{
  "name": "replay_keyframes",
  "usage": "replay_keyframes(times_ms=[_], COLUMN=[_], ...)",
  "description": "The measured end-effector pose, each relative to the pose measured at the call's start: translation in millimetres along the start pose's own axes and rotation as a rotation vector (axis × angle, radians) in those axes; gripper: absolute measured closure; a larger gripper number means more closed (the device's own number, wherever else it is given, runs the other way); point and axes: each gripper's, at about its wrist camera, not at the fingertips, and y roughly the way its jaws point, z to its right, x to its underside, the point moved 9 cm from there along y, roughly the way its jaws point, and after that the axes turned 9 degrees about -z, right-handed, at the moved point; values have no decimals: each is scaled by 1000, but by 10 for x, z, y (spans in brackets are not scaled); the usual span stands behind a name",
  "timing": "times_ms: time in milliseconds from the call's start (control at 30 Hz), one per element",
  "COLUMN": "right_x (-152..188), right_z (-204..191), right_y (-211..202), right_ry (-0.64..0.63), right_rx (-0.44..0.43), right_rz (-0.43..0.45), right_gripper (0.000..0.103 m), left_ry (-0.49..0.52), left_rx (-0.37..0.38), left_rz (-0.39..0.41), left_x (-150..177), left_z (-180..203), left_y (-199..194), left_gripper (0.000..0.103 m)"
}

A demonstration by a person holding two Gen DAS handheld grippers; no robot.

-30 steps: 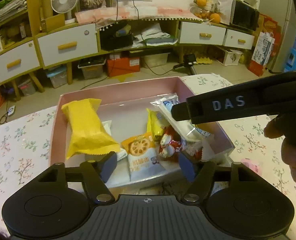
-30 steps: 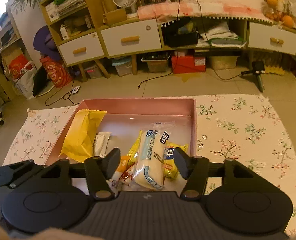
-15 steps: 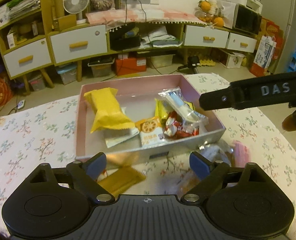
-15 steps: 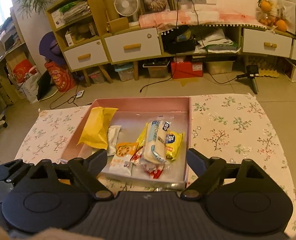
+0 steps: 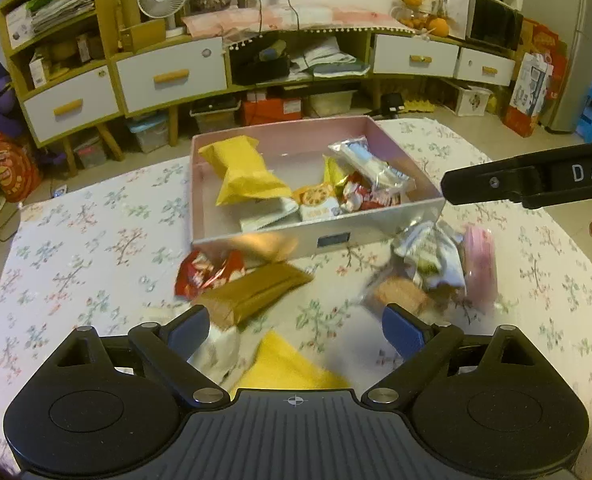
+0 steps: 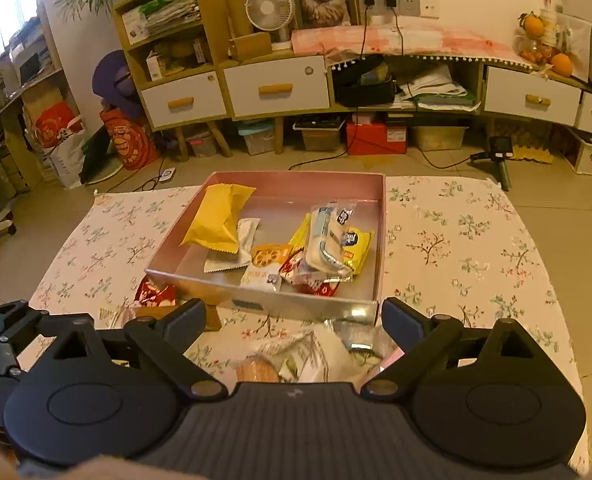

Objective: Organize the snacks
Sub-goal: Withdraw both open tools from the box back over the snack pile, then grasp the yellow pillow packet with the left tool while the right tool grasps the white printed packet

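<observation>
A pink box (image 5: 376, 226) (image 6: 383, 240) on the floral cloth holds several snack packs, among them a big yellow bag (image 5: 244, 176) (image 6: 216, 218) and a clear white-blue pack (image 5: 372, 164) (image 6: 324, 240). In front of the box lie loose snacks: a red pack (image 5: 206, 270) (image 6: 154, 292), a gold bar (image 5: 256, 290), a yellow pack (image 5: 288, 364), a silver-green bag (image 5: 432, 256) (image 6: 308, 354) and a pink pack (image 5: 480, 264). My left gripper (image 5: 295, 330) is open and empty above the loose snacks. My right gripper (image 6: 294, 320) is open and empty near the box's front wall.
The floral cloth (image 6: 456, 240) covers a low table with floor beyond its far edge. Cabinets with white drawers (image 6: 276, 88), a fan (image 6: 268, 8) and storage bins stand at the back. The right gripper's body (image 5: 528, 180) reaches in from the right in the left wrist view.
Both grippers have pulled back and up from the box and opened wider. The loose snacks in front of the box have come into view.
</observation>
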Motion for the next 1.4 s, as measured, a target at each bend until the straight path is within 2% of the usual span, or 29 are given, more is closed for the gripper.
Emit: replay_keyframes(times_ms=[267, 400, 600, 733, 833, 933, 1033, 1100, 1167, 1300, 1400], right_x=[181, 321, 461, 515, 534, 515, 483, 470, 459, 450, 442], right_z=[-25, -21, -14, 64, 91, 81, 35, 23, 23, 68, 113], right_y=[-21, -3, 4, 53, 90, 123, 179, 241, 308, 418, 492], right_ry=[-1, -13, -63, -87, -108, -129, -148, -145, -140, -134, -109], right_rx=[-6, -1, -11, 3, -9, -28, -56, -73, -81, -62, -69], right_rz=[11, 3, -12, -6, 4, 16, 20, 6, -8, -25, -45], right_gripper=[7, 6, 6, 6, 7, 10, 22, 31, 35, 38, 42], left_ry=[-32, -52, -4, 10, 32, 72, 100, 102, 104, 103, 105], left_rx=[-4, -30, -18, 19, 76, 129, 165, 172, 174, 173, 184], left_rz=[9, 18, 20, 19, 39, 60, 60, 43, 23, -3, -14], left_x=[255, 368, 573, 660, 689, 676, 655, 647, 640, 619, 614], left_z=[-193, -332, -458, -490, -430, -333, -258, -249, -253, -285, -289], left_y=[-129, -156, -136, -86, -82, -85, -42, 19, 93, 198, 238], left_gripper=[7, 7, 7, 7, 7, 9, 10, 19, 26, 35, 37])
